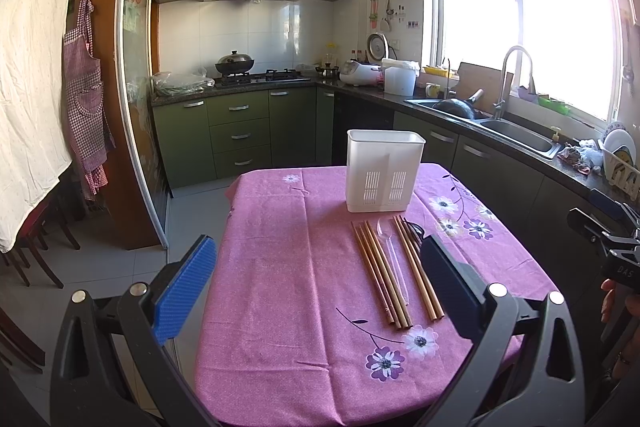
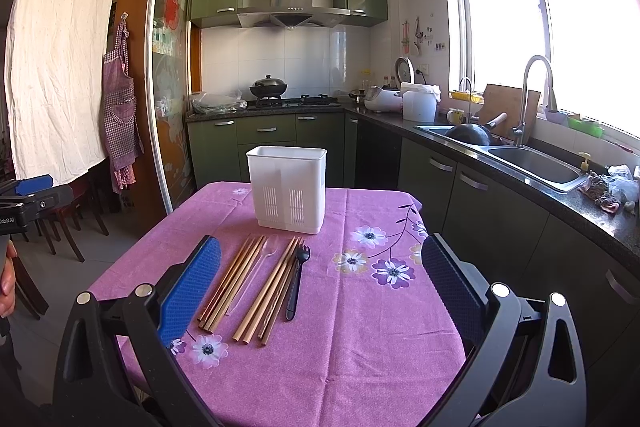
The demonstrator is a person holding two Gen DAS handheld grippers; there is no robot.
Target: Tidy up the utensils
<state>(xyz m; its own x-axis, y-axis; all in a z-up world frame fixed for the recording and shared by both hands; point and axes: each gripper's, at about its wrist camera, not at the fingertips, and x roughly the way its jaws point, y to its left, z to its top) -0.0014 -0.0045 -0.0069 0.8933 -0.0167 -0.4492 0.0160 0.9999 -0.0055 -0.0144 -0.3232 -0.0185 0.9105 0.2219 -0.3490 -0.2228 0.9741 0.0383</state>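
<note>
Black fork (image 2: pixel 295 281) clear in right view only; left tongs (image 1: pixel 320 291) block it.

Green cabinets (image 2: pixel 256 131) line a tiled kitchen; a bright window (image 2: pixel 560 27) lights the sink (image 2: pixel 536 163), and a checked apron (image 2: pixel 120 107) hangs by the door
</note>
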